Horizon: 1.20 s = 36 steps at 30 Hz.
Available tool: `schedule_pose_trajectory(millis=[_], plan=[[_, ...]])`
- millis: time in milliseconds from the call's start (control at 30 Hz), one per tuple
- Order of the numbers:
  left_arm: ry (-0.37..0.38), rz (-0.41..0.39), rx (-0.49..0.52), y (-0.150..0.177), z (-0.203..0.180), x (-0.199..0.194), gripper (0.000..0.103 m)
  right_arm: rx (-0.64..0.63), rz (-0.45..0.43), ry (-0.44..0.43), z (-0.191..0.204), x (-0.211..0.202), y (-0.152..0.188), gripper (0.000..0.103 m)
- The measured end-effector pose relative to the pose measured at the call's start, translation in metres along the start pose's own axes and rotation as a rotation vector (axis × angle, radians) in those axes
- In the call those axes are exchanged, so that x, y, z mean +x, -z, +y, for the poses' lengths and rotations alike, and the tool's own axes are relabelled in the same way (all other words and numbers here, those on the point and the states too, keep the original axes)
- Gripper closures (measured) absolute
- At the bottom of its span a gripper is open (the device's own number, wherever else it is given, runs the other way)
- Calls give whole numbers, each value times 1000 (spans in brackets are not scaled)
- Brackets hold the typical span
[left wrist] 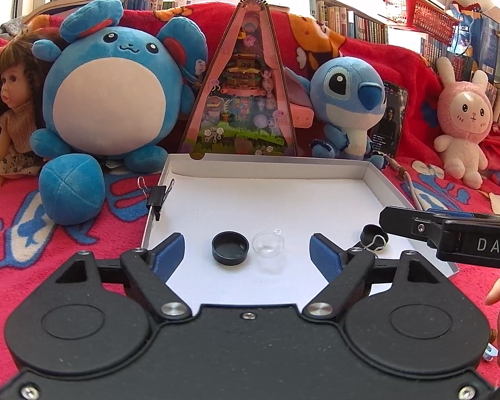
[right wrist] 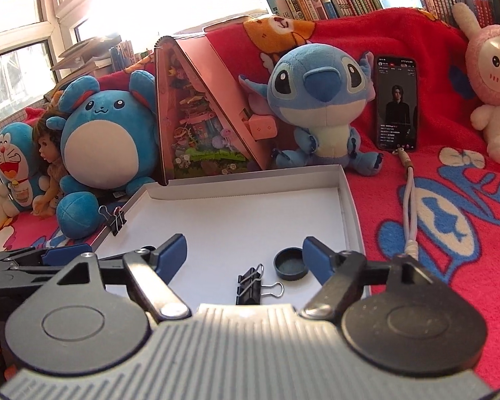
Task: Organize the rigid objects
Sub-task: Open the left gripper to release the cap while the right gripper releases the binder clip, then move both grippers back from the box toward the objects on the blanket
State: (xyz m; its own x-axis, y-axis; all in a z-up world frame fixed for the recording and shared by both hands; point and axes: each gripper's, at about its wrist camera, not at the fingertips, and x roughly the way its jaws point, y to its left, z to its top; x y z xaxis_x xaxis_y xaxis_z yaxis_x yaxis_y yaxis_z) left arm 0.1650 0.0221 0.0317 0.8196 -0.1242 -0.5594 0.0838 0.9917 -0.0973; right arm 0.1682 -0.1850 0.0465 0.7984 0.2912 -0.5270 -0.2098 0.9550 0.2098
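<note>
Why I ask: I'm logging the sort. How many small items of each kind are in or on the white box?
Black caps: 2
Clear cap: 1
Binder clips: 2, one clipped on the white box at its left wall, one lying inside by the right-hand cap
Total: 5

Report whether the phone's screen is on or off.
On: the phone, propped against the red blanket, shows a lit picture of a person.

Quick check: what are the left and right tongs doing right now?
Left tongs: open, holding nothing.
Right tongs: open, holding nothing.
</note>
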Motion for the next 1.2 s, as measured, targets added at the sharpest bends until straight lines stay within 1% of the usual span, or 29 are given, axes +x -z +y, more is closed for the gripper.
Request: schedule_pose_trajectory(millis=[67, 267, 433, 533, 633, 767, 933, 1200], plan=[[5, -13, 4, 2, -1, -6, 19, -8, -8, -3, 0, -5, 2, 16], [23, -39, 21, 8, -4, -23, 18, -18, -25, -4, -1, -19, 8, 15], [33, -66, 30, 16, -8, -38, 17, -56, -48, 13, 1, -33, 16, 13], [43, -71, 32, 23, -9, -46, 17, -80, -59, 22, 2, -40, 22, 10], [45, -78, 39, 30, -10, -53, 17, -101, -67, 32, 3, -46, 28, 9], [49, -81, 47, 38, -12, -59, 16, -115, -70, 47, 4, -52, 36, 8], [61, -65, 39, 52, -11, -65, 16, -125, -68, 53, 4, -60, 48, 6], [48, -63, 63, 73, -15, -75, 16, -154, -67, 83, 7, -70, 73, 5]])
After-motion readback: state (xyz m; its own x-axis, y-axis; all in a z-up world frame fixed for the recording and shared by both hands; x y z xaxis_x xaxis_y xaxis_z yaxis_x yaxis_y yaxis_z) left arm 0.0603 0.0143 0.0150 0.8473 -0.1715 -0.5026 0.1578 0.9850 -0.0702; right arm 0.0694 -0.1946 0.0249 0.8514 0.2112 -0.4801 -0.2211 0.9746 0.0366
